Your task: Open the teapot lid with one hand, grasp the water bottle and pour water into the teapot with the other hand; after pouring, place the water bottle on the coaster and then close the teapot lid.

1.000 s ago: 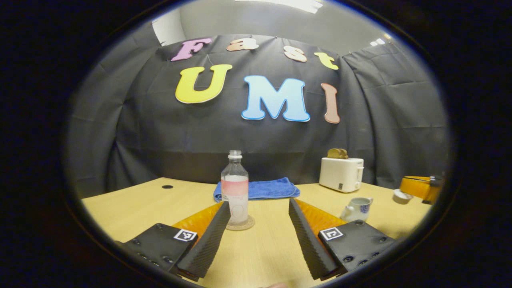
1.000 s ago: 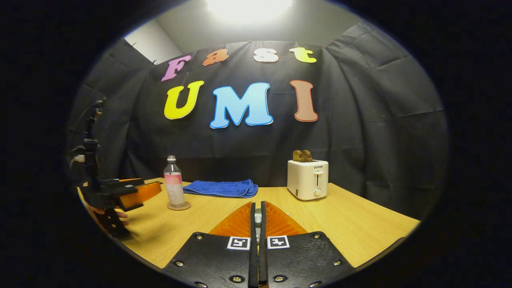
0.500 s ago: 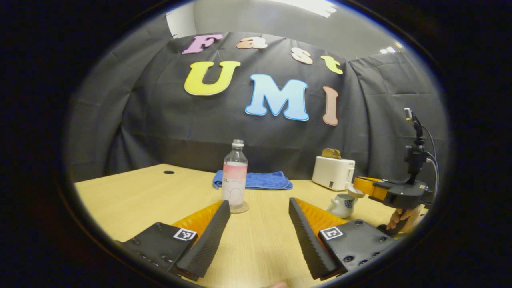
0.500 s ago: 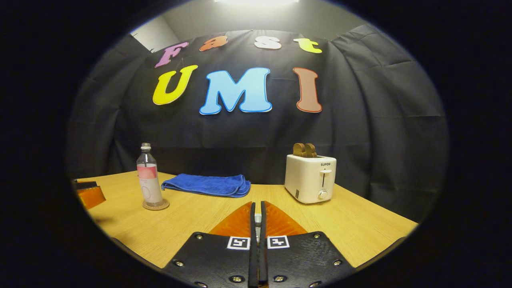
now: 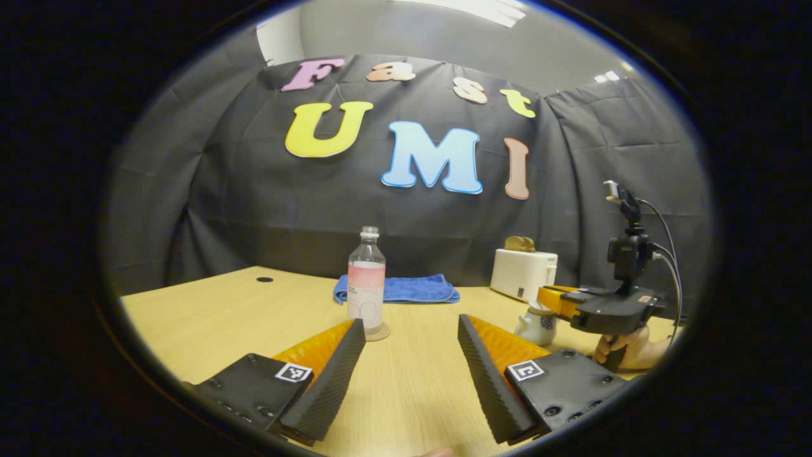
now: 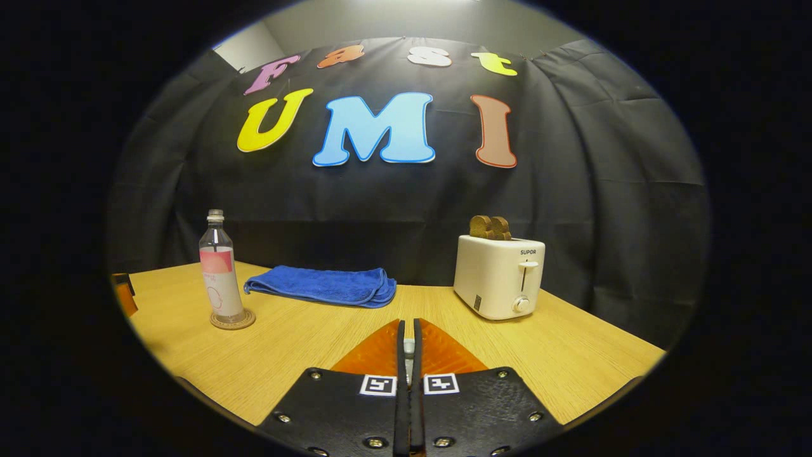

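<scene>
The left tool (image 5: 411, 330) gapes wide, empty, above the desk (image 5: 209, 317); the bottle (image 5: 366, 282) stands ahead on its coaster (image 5: 379, 333). The right tool (image 6: 409, 343), fingers pressed together, sits over the teapot (image 5: 534, 322), right of the bottle.

A blue towel (image 6: 320, 287) lies folded flat near the far edge of the wooden tabletop (image 6: 571, 355), close to the black cloth wall. A white toaster (image 6: 499, 276) stands upright toward the far right corner, well apart from the towel, with brown toast (image 6: 490, 226) sticking out of its top slots. Toward the far left corner, a small dark round hole (image 5: 264, 279) marks the tabletop.
</scene>
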Motion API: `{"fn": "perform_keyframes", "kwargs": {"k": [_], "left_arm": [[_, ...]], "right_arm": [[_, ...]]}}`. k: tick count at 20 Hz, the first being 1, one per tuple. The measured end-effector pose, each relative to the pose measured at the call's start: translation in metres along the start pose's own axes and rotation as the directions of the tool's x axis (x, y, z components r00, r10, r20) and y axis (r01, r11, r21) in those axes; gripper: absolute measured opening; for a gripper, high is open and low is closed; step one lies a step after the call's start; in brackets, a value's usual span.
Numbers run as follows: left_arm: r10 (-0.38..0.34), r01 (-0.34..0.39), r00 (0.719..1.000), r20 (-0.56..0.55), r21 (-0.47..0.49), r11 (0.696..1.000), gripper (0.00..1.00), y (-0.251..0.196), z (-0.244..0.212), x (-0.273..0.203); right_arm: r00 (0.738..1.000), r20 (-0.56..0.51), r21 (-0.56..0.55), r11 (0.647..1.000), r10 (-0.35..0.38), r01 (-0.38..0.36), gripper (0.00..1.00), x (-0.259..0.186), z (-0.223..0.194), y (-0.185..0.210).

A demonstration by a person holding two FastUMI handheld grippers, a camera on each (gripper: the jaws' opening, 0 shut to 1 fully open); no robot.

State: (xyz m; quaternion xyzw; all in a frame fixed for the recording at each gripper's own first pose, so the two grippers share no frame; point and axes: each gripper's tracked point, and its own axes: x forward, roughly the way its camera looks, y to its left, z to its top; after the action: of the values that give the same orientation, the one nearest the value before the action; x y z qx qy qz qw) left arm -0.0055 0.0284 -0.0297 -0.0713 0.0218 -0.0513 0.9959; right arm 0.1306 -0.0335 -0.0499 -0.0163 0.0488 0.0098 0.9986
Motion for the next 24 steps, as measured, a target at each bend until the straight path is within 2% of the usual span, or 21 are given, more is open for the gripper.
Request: {"fn": "perform_keyframes", "kwargs": {"k": [1,2,5,8,14,15,17,22,23,24], "left_arm": [[0.001,-0.001,1.0,0.005,0.005,1.0,0.96,0.0,0.002,0.0],[-0.001,0.001,1.0,0.006,0.006,1.0,1.0,-0.001,0.002,0.0],[-0.004,0.004,1.0,-0.003,0.004,1.0,1.0,-0.002,-0.001,0.001],[0.003,-0.003,1.0,-0.004,0.007,1.0,1.0,0.0,0.001,-0.002],[0.01,-0.01,1.0,-0.006,0.002,1.0,1.0,0.004,0.001,-0.006],[0.01,-0.01,1.0,-0.004,0.002,1.0,1.0,0.004,0.002,-0.007],[0.008,-0.008,1.0,0.002,0.008,1.0,1.0,0.003,0.004,-0.008],[0.01,-0.011,1.0,0.013,0.023,1.0,1.0,0.0,0.01,-0.011],[0.012,-0.012,1.0,0.018,0.023,1.0,1.0,-0.001,0.012,-0.013],[0.009,-0.01,1.0,0.024,0.022,1.0,1.0,-0.004,0.013,-0.013]], "right_arm": [[1.0,0.001,0.007,1.0,0.0,0.0,0.01,0.001,0.0,-0.001],[1.0,-0.005,0.01,1.0,-0.003,0.003,0.01,0.002,-0.001,-0.001],[1.0,-0.014,0.006,1.0,-0.005,0.005,0.01,0.003,-0.002,0.0],[1.0,-0.02,0.005,1.0,-0.005,0.005,0.08,0.002,-0.003,0.0],[1.0,-0.019,-0.029,1.0,0.001,-0.001,0.11,-0.003,-0.001,0.003],[1.0,-0.01,-0.038,0.999,-0.007,0.006,0.16,-0.005,0.001,0.001],[1.0,0.007,-0.046,0.999,-0.015,0.016,0.17,-0.006,0.008,-0.001],[1.0,0.028,-0.042,0.999,0.002,-0.001,0.17,-0.038,0.024,0.004],[1.0,0.03,-0.036,0.999,0.006,-0.005,0.24,-0.048,0.027,0.007],[0.999,0.036,-0.026,1.0,0.008,-0.007,0.26,-0.061,0.03,0.008]]}}
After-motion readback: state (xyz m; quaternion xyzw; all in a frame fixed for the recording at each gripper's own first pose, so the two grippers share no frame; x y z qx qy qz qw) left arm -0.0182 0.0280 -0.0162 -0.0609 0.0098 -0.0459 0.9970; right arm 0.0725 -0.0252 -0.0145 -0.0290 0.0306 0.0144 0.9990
